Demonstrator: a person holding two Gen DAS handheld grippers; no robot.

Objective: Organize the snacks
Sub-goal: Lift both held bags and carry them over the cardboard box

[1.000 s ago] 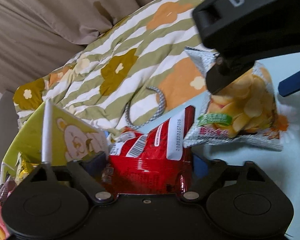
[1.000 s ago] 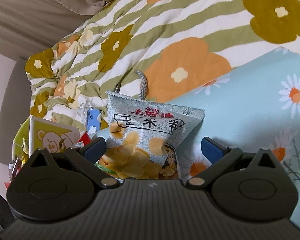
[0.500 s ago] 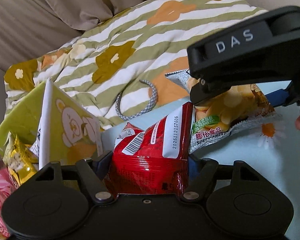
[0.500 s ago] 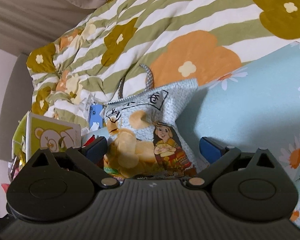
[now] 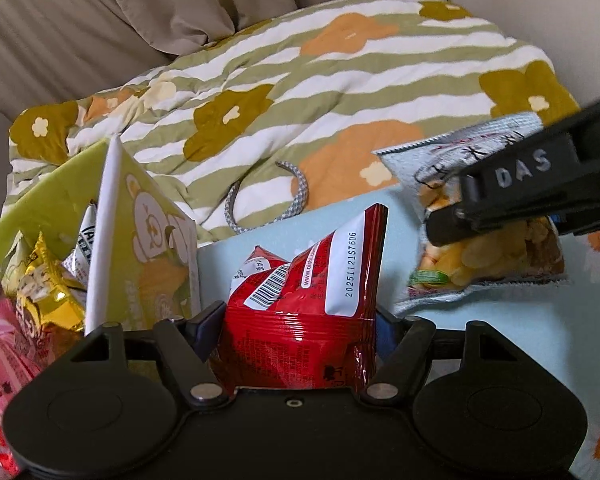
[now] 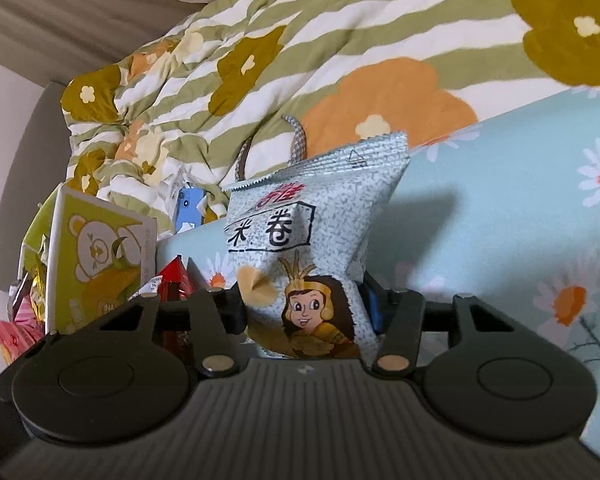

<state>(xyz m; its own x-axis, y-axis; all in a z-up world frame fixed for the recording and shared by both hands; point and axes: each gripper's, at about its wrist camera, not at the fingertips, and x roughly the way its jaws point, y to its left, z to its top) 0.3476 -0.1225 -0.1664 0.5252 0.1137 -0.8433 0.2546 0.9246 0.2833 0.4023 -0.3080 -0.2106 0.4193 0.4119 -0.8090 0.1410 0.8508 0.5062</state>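
My left gripper [image 5: 296, 322] is shut on a red snack bag [image 5: 308, 292] and holds it above the light blue daisy sheet [image 5: 480, 340]. My right gripper [image 6: 306, 306] is shut on a grey snack bag [image 6: 312, 232] with a cartoon figure and holds it upright. That gripper and its grey bag [image 5: 480, 248] also show at the right of the left wrist view. A green bear-print box [image 5: 140, 240] stands at the left with a gold packet [image 5: 48, 292] and pink packets [image 5: 0, 360] inside. The box [image 6: 96, 264] and the red bag [image 6: 174, 280] also show in the right wrist view.
A striped flower quilt [image 5: 300, 80] lies bunched behind the sheet, with a grey cord loop [image 5: 292, 200] on it. A small blue item [image 6: 188, 208] lies by the quilt's edge. Beige curtains [image 5: 100, 20] hang behind.
Both grippers have risen with their bags. The grey bag has been lifted off the sheet and turned upright. The box's inside has come further into the left wrist view.
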